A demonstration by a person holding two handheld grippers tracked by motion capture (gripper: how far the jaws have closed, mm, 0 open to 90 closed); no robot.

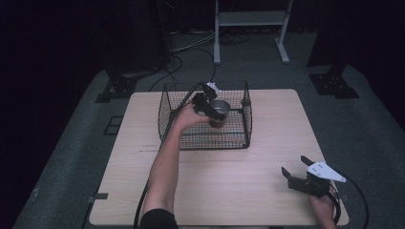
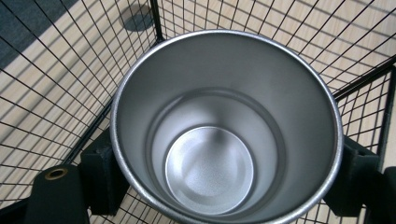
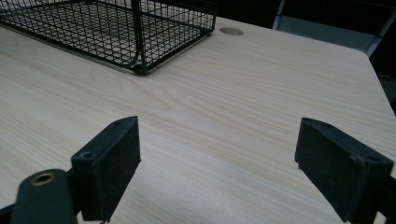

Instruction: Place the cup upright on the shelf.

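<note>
Left tongs [image 1: 213,110]: clamped on the steel cup [image 1: 219,112], one black pad pressed to each side of its wall; in the left gripper view the pads [image 2: 100,179] sit at about 8 and 4 o'clock against the cup's [image 2: 224,126] outside.
Left arm: a bare forearm [image 1: 165,164] reaches from the near edge up toward 12 o'clock and over the basket's near wall.
Steel cup: upright, mouth open to the ceiling, held inside the wire basket [image 1: 168,102], a little toward its far side; whether its base touches the basket floor I cannot tell. Nothing lies in it that I can see; the bare round bottom shows.
Wire basket: black mesh, open-topped, standing on the desk [image 1: 267,143] at the far middle, roughly 12 o'clock from the person. In the left gripper view its mesh [image 2: 56,84] surrounds the cup, with the wood grain showing through.
Desk: pale wood, with a round hole [image 3: 231,31] near its far right corner in the right gripper view.
Right tongs [image 1: 297,170]: jaws wide apart, gripping nothing, low over the desk at about 5 o'clock near the right front corner, well apart from the basket. A white three-cornered plate sits on top.
Right gripper view: the two black pads [image 3: 114,163] stand spread with bare wood [image 3: 219,140] between them, and a basket corner [image 3: 140,65] lies ahead toward 11 o'clock.
</note>
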